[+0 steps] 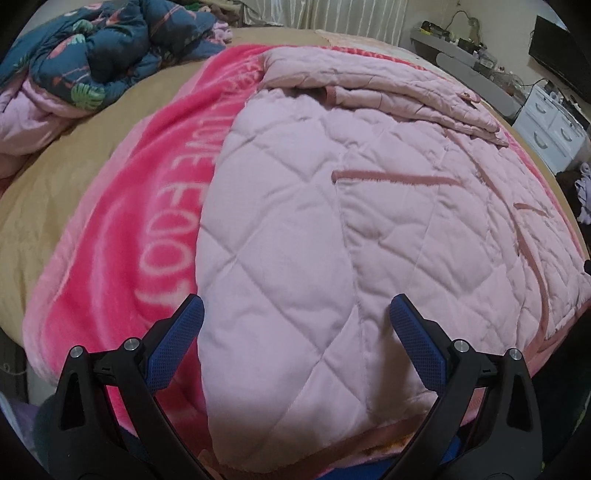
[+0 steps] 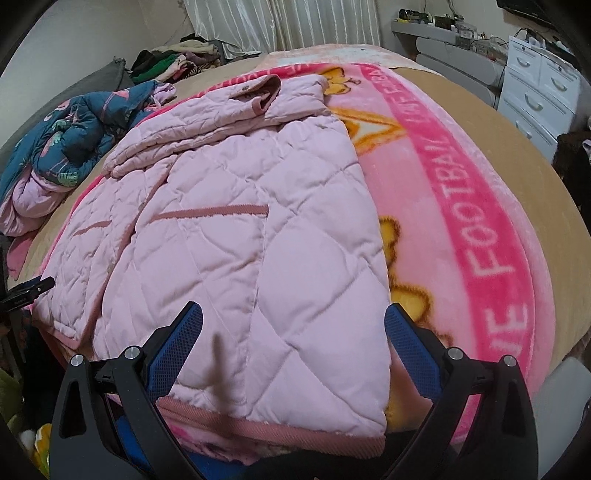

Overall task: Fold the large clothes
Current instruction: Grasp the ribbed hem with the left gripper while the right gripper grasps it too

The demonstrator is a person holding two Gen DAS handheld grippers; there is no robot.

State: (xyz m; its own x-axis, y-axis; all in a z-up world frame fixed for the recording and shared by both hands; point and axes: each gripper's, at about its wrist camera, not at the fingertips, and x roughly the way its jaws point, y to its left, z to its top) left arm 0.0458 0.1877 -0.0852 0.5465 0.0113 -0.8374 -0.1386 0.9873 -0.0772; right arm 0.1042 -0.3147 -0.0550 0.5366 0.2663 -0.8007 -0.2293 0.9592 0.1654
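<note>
A large light-pink quilted jacket (image 1: 332,206) lies spread flat on a bright pink blanket (image 1: 122,236) on the bed, with a sleeve folded across its far end (image 1: 388,92). It also shows in the right wrist view (image 2: 240,229), its ribbed hem (image 2: 280,432) nearest the camera. My left gripper (image 1: 295,314) is open and empty, hovering over the jacket's near part. My right gripper (image 2: 293,321) is open and empty, hovering over the jacket near the hem. The other gripper's tip (image 2: 33,290) shows at the left edge.
A crumpled blue floral quilt (image 1: 110,48) lies at the bed's far left; it also shows in the right wrist view (image 2: 66,136). Piled clothes (image 2: 173,59) sit at the back. White drawers (image 2: 539,88) and a cluttered shelf (image 2: 443,26) stand at the right. The tan sheet (image 2: 498,147) rims the blanket.
</note>
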